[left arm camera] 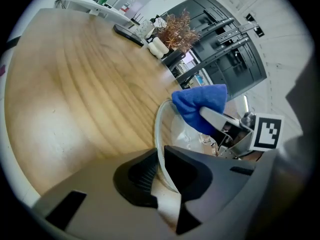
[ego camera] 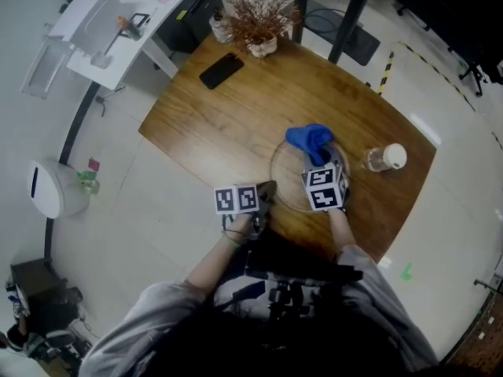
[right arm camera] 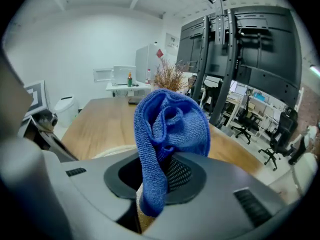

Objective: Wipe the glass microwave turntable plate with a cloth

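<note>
The round glass turntable plate (ego camera: 292, 181) is at the near edge of the wooden table (ego camera: 236, 116). My left gripper (ego camera: 269, 191) is shut on its near-left rim; in the left gripper view the rim (left arm camera: 159, 129) runs between the two dark jaws of the left gripper (left arm camera: 162, 171). My right gripper (ego camera: 317, 162) is shut on a bunched blue cloth (ego camera: 310, 141) over the plate's far side. In the right gripper view the cloth (right arm camera: 170, 124) bulges up out of the right gripper (right arm camera: 160, 176), and part of the plate's pale rim (right arm camera: 112, 151) shows behind it.
A clear bottle with a white cap (ego camera: 385, 159) lies right of the plate. A black phone (ego camera: 222, 70) and a vase of dried twigs (ego camera: 259, 22) are at the table's far end. A white side table (ego camera: 118, 30) stands beyond it, on the left.
</note>
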